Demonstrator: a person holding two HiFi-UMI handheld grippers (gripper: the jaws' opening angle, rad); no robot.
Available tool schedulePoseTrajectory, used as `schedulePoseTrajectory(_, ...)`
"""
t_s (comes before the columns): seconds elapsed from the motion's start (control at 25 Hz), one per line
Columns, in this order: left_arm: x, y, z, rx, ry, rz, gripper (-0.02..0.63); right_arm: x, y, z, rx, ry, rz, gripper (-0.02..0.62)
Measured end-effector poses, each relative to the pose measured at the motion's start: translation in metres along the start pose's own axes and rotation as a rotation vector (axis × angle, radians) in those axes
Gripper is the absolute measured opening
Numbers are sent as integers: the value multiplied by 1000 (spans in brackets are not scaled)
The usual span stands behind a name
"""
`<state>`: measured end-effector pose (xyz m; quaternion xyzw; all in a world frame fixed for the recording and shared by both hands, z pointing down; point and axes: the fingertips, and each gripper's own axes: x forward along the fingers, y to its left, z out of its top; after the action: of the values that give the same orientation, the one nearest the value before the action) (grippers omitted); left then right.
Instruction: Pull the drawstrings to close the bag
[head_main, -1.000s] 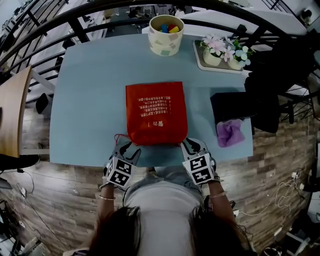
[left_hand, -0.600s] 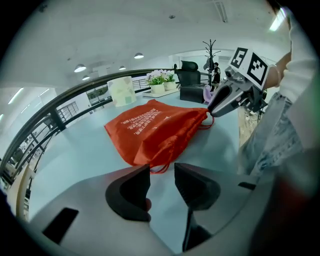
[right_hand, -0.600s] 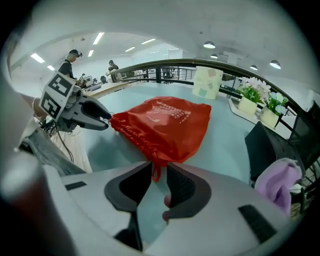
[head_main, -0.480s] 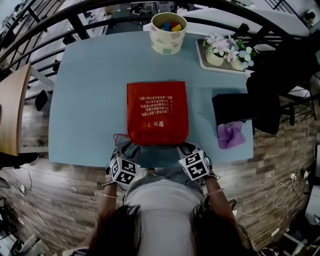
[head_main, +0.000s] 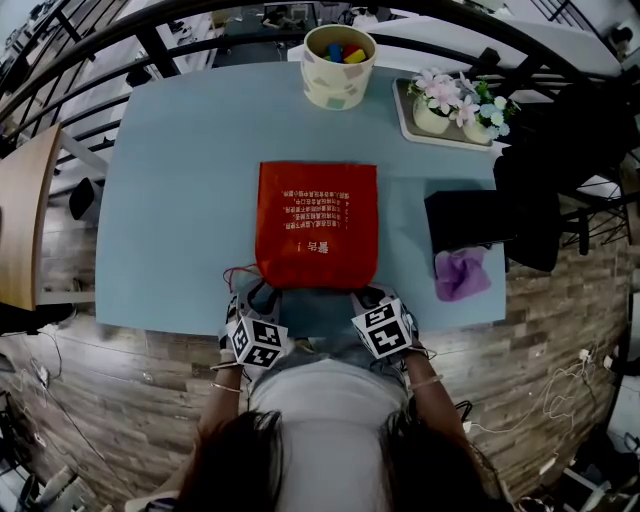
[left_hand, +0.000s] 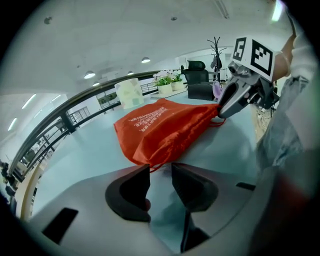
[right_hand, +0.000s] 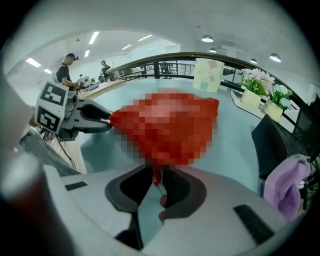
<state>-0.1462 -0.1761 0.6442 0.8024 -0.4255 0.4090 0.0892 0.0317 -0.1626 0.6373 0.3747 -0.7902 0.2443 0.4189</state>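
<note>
The red drawstring bag (head_main: 318, 225) lies flat in the middle of the blue table (head_main: 170, 200), its mouth toward me. My left gripper (head_main: 262, 296) is at the bag's near left corner. Its jaws have just been closing, but a gap still shows, and the red drawstring (left_hand: 156, 166) runs in between the tips without being pinched. A loop of the string (head_main: 238, 272) lies on the table beside it. My right gripper (head_main: 362, 296) is at the near right corner, its jaws drawn in on the other drawstring (right_hand: 156, 176).
A cup of coloured blocks (head_main: 338, 65) stands at the far edge. A tray with flower pots (head_main: 455, 100) is at the far right. A black box (head_main: 470, 215) and a purple cloth (head_main: 462, 270) lie right of the bag. The table's near edge runs under both grippers.
Both grippers have sunk and moved in toward the bag's near corners, standing closer together than before. The bag has stayed where it was.
</note>
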Motion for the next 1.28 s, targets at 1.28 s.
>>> schedulePoseTrajectory(1.28,-7,40,2,-142,-4,254,17,-11,-24,-4,66,-68,-34,29)
